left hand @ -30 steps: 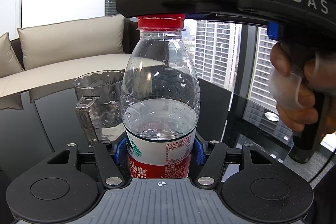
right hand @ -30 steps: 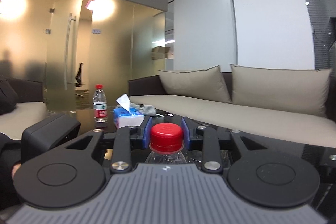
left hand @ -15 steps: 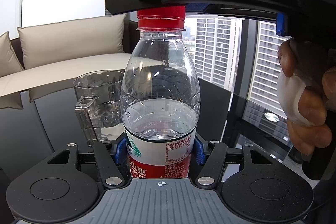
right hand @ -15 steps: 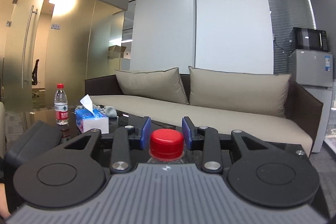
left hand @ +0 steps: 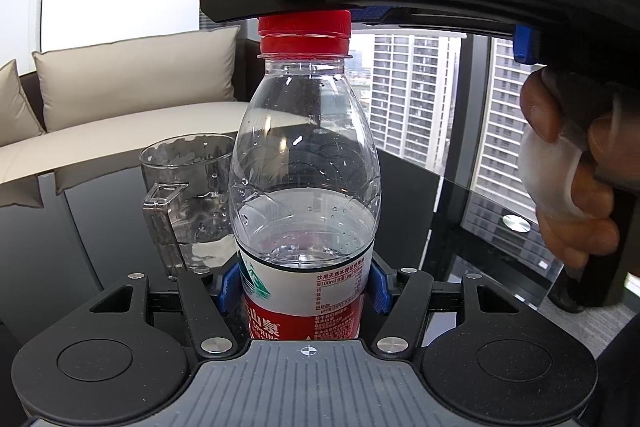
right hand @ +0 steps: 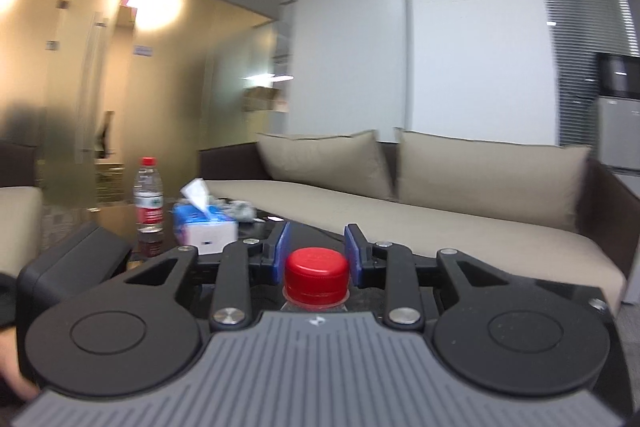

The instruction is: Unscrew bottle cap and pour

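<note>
A clear water bottle [left hand: 304,155] with a red and white label stands upright, about half full. My left gripper [left hand: 304,285] is shut on its label band, blue pads on both sides. The red cap [left hand: 304,31] sits on the bottle's neck. My right gripper [left hand: 320,9] comes in level from the right over the cap. In the right wrist view its jaws are closing, blue pads [right hand: 282,253] against both sides of the cap [right hand: 316,271]. A clear handled cup [left hand: 188,187] stands just behind the bottle to the left, with a little water in it.
A hand [left hand: 568,187] holds the right gripper's grip at the right. The black glass table [left hand: 80,227] ends near tall windows on the right. Farther off are a second bottle [right hand: 149,195], a tissue box [right hand: 204,227] and a beige sofa [right hand: 400,219].
The right gripper swung about the cap: its view turned right, then partly back left. Its pads drew apart slightly, then closed on the cap again. Bottle, cup and left gripper stayed put.
</note>
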{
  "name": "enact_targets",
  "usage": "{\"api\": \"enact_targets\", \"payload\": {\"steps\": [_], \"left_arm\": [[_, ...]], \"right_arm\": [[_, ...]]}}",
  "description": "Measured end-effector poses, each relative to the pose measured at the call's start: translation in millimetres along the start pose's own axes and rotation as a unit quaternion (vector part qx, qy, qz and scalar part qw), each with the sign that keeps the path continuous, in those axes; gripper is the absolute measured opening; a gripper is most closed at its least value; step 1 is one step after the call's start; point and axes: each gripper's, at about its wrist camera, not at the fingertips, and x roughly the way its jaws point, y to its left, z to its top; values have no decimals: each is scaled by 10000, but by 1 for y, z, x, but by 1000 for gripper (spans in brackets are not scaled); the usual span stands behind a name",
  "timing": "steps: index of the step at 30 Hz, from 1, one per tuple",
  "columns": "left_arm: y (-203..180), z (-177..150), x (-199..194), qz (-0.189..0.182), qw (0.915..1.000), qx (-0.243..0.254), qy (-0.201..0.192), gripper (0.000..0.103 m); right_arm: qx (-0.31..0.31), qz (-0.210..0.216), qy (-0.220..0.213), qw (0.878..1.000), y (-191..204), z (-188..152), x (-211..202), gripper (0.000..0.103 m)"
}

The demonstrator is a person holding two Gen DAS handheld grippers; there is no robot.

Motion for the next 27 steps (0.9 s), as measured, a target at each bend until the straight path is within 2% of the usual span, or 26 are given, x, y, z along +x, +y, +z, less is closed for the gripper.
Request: {"api": "enact_targets", "payload": {"steps": [7, 16, 19, 22, 27], "left_arm": [[-4, 2, -6, 13, 10000, -2, -17, 56], [-12, 0, -15, 27, 10000, 16, -17, 56], [-15, 0, -17, 19, 10000, 7, -11, 56], [-12, 1, -18, 13, 10000, 6, -3, 56], [-14, 1, -23, 7, 10000, 2, -15, 56]], "right_arm": [[129, 508, -35, 9986, -17, -1, 4, 31], [26, -627, 100, 9980, 22, -1, 5, 32], [76, -679, 86, 9976, 23, -2, 5, 33], [171, -573, 61, 9982, 18, -3, 5, 32], [-30, -343, 10, 9994, 14, -4, 4, 32]]}}
